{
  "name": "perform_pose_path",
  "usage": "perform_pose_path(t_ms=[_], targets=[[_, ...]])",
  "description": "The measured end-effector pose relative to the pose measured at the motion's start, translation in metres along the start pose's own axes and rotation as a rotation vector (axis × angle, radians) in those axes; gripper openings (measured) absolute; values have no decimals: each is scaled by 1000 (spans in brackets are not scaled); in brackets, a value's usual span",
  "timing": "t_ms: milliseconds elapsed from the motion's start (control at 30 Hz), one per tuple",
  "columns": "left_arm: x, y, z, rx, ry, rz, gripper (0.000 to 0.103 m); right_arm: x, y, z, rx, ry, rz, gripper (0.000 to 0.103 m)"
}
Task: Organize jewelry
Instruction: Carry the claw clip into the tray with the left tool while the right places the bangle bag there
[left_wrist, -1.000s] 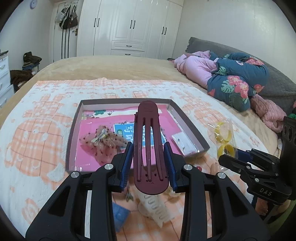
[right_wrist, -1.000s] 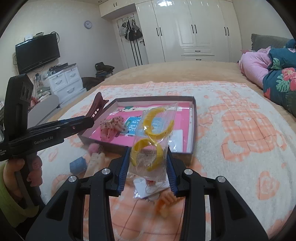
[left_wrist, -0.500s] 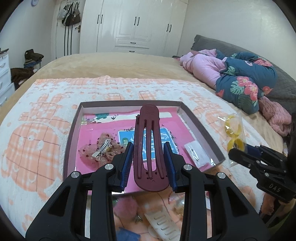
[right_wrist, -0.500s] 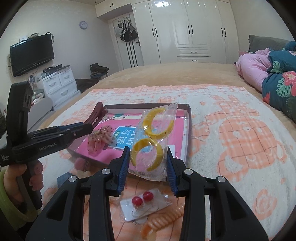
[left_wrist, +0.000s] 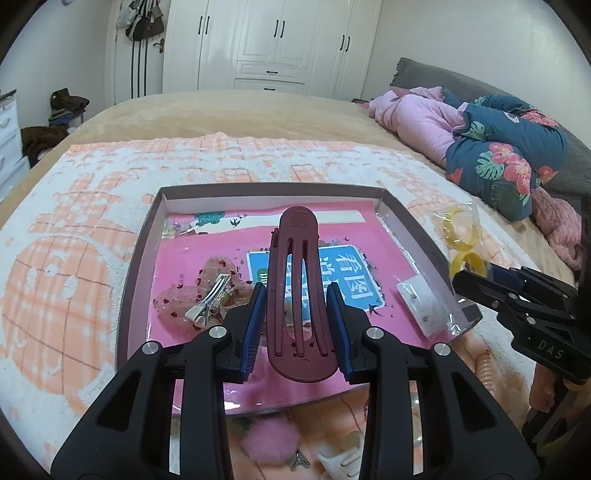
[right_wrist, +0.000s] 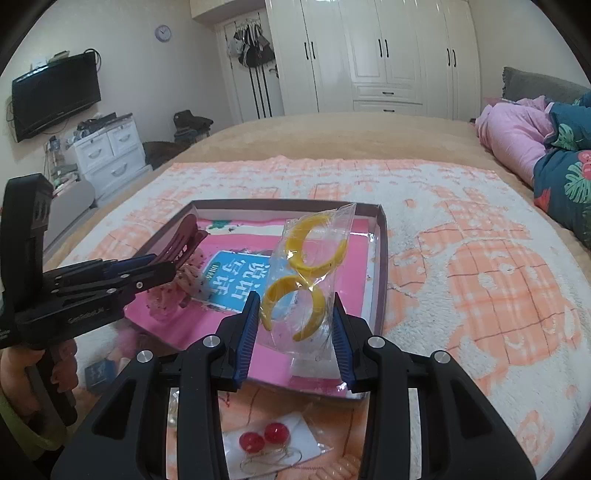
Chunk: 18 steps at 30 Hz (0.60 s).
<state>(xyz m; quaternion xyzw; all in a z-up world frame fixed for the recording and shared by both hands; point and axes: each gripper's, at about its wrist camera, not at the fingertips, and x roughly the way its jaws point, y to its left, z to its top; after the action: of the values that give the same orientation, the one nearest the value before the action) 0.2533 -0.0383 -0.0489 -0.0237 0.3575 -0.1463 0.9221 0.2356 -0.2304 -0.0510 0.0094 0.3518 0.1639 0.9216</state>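
A: Left claw (left_wrist: 297, 325)?
B: Clamped on the maroon hair clip (left_wrist: 297, 291) above the tray (left_wrist: 136, 251).
A: Right claw (right_wrist: 293, 328)?
B: Gripping the bag of yellow hoops (right_wrist: 308, 273) over the tray's right side. "DAS" printed on its body.

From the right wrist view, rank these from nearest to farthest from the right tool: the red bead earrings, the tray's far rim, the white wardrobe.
Measured from the right tool, which is shut on the bagged yellow hoops:
1. Red bead earrings, on the blanket just below the tool.
2. Tray's far rim, ahead across the pink liner.
3. White wardrobe, against the back wall beyond the bed.
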Motion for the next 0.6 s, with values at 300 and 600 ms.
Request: perform_pose_path(t_ms=[300, 600], targets=[[11, 7, -1, -13, 28, 8, 26, 30, 5, 8, -16, 55, -3, 36], [18, 10, -4, -15, 49, 8, 26, 53, 10, 9, -17, 115, -4, 36]])
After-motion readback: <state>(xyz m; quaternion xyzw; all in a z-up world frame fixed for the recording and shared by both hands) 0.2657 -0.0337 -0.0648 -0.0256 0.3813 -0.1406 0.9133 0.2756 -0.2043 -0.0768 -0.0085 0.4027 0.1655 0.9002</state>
